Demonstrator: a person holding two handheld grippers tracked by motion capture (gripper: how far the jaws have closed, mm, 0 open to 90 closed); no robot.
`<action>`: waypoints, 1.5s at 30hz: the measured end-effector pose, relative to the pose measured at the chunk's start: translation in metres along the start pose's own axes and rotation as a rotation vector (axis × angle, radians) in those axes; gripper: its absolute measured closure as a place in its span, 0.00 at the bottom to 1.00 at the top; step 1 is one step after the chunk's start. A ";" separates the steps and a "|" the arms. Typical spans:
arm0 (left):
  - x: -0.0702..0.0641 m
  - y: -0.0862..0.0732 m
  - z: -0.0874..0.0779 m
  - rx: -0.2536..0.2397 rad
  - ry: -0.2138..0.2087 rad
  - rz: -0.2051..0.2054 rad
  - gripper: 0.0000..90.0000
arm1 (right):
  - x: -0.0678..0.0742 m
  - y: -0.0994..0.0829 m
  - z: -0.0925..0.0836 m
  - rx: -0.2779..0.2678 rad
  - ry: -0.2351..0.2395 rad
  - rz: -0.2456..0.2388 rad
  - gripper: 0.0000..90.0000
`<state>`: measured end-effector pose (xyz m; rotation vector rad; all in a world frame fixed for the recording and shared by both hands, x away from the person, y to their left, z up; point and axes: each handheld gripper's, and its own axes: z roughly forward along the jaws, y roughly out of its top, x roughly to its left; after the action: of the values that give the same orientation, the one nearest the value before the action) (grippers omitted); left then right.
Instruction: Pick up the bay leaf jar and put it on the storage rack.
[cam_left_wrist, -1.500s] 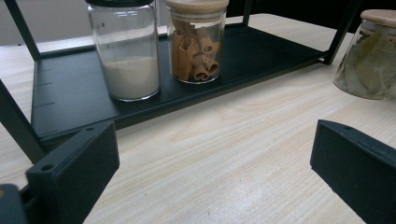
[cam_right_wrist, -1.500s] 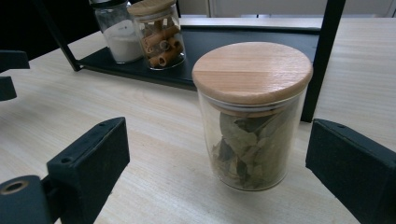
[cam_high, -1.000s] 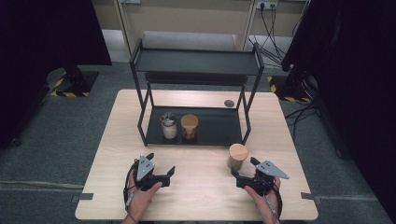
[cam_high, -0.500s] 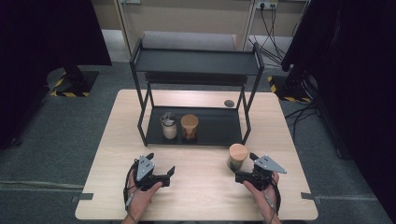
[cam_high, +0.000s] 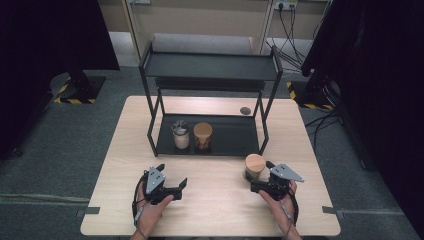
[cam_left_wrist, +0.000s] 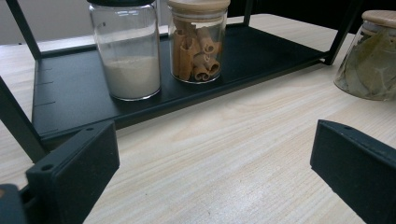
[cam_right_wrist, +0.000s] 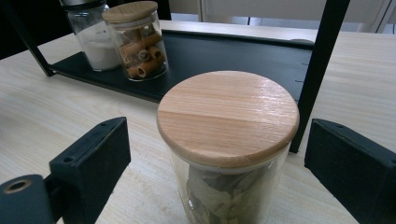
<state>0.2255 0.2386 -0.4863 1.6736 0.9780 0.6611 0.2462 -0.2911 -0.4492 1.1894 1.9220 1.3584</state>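
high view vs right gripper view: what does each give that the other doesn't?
High view: black metal two-tier rack's top shelf, left gripper on the light wooden table, both hands.

Right gripper view: dried leaves in the wood-lidded glass jar, cinnamon rolls in the second wood-lidded jar, right gripper jaws flanking the leaf jar with gaps.

Both: three jars, rack's bottom tray.
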 end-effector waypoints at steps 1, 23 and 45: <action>0.000 0.000 0.000 0.000 0.000 0.000 0.01 | 0.000 0.000 0.001 0.001 -0.001 0.000 0.08; 0.000 0.000 0.000 0.000 0.000 0.000 0.01 | -0.001 0.003 0.018 0.031 -0.011 -0.020 0.15; 0.000 0.001 0.000 0.003 0.001 0.001 0.01 | -0.003 0.003 0.023 0.035 -0.007 -0.049 0.28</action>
<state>0.2256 0.2382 -0.4858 1.6772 0.9792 0.6615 0.2675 -0.2823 -0.4556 1.1537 1.9647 1.2992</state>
